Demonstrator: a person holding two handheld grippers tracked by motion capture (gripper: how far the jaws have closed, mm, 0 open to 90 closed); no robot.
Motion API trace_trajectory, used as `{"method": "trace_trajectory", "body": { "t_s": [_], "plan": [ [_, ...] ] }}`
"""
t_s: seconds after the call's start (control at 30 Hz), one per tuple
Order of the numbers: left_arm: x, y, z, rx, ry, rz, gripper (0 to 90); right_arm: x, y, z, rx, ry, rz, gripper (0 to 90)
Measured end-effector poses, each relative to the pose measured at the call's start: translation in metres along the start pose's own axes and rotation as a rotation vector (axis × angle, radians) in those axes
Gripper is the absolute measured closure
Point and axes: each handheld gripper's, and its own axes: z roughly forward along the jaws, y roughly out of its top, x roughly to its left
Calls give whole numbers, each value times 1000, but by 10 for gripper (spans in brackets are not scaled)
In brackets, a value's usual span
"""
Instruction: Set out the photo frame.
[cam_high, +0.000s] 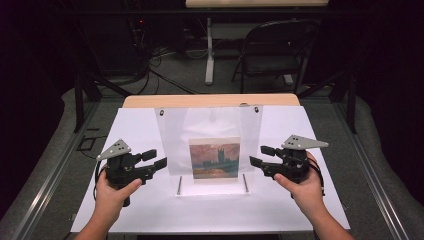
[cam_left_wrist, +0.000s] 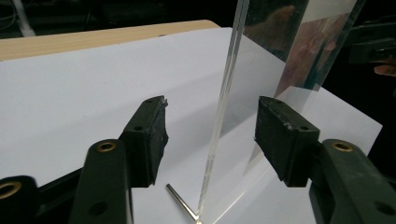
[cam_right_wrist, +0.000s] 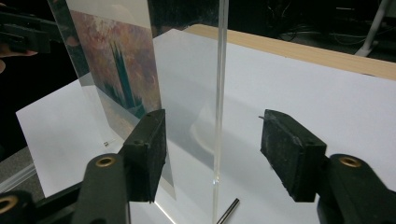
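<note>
I had my left tongs (cam_high: 158, 159) and right tongs (cam_high: 259, 156) at the two side edges of the clear picture frame (cam_high: 210, 131), each pair standing wide with the edge of the sheet between its jaws and neither pad touching it. The frame stood upright in the middle of the white sheet (cam_high: 310, 200) that covered the table (cam_high: 150, 101), on two thin metal pins (cam_high: 179, 185), between my hands. To do this step well, I judged I should keep both pairs level with each other, keep the pads clear of the edges on both sides, and draw straight out sideways so nothing nudged the frame off its pins. The frame was a see-through plastic panel, taller than wide, with two small fixings at its top corners. Low in its middle sat a small painted picture (cam_high: 215, 157) in reddish and teal tones, showing tall dark towers
</note>
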Motion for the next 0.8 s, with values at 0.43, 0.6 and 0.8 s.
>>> {"method": "trace_trajectory", "body": {
  "t_s": [0.43,0.6,0.8],
  "plan": [
    [12,-44,-10,-34,93,-39,381,-6,-39,-20,-17,-119,5,364],
    [27,-69,-2,-30,114,-97,382,-14,-62,-13,-5,-154,42,364],
    [35,-87,8,0,138,-94,383,-17,-78,-4,7,-185,50,364]
  ]
}}
